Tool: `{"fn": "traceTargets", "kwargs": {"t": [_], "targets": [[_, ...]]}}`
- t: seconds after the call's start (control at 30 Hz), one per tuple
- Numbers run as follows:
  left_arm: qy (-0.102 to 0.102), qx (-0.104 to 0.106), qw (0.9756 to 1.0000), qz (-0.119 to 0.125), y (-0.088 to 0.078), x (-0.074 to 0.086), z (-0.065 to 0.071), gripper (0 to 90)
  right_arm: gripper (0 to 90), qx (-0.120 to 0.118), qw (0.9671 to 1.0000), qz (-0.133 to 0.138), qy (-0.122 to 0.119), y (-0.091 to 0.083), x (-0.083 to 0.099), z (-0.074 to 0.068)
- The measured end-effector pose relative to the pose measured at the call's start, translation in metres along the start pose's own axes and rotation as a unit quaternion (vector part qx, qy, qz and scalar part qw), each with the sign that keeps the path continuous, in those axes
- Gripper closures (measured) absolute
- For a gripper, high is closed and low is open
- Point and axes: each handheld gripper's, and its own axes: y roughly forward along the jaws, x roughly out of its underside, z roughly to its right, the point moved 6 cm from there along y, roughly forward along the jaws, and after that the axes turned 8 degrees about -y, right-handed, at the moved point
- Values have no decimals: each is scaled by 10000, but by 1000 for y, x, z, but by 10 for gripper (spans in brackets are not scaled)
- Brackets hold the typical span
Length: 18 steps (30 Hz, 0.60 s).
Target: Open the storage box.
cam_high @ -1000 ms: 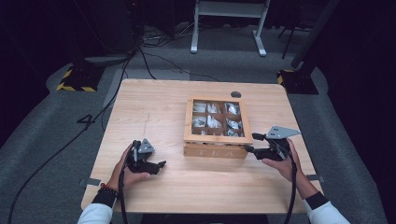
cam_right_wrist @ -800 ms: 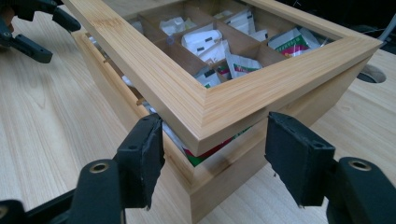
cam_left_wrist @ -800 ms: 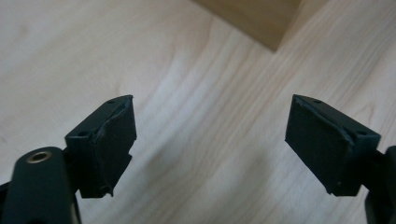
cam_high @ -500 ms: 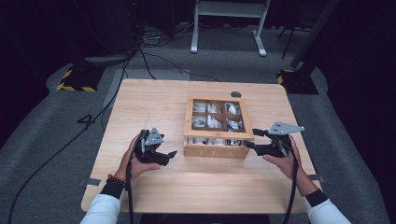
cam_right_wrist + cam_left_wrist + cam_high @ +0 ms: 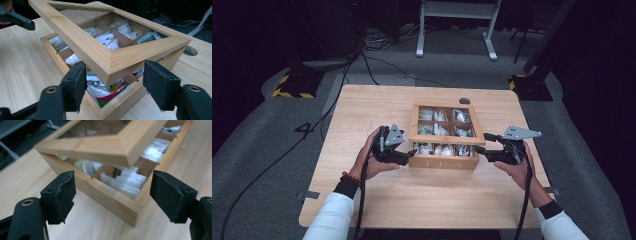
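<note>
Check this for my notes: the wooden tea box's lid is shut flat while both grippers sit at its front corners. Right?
Not quite. The lid is lifted at the front, tilted above the wooden tea box, as the right gripper view shows. The rest holds: the left gripper and right gripper sit at its front corners.

The front wall of the wooden box (image 5: 443,162) is showing faint letters, and they are reading as "TEA", low along the side facing the person, near the bench's front edge. Out on the grey floor (image 5: 272,165), off the bench's left edge, a dark "4" (image 5: 305,130) is sitting beside the cable. The packets (image 5: 110,91) in the compartments are carrying coloured print, but it is staying too small and blurred to read.
</note>
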Motion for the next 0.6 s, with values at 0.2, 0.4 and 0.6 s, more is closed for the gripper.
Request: {"fn": "traceTargets", "kwargs": {"t": [0.2,0.4,0.6], "targets": [[43,-187,9996,184,1,-20,-7,235,354,20,10000,-33,36,1,-2,1],[115,-167,9994,267,-1,-27,-11,215,368,99,9999,11,-8,-2,-7,3],[234,-63,9995,219,-6,-37,-14,216,366,258,9996,58,82,-12,-6,9]]}}
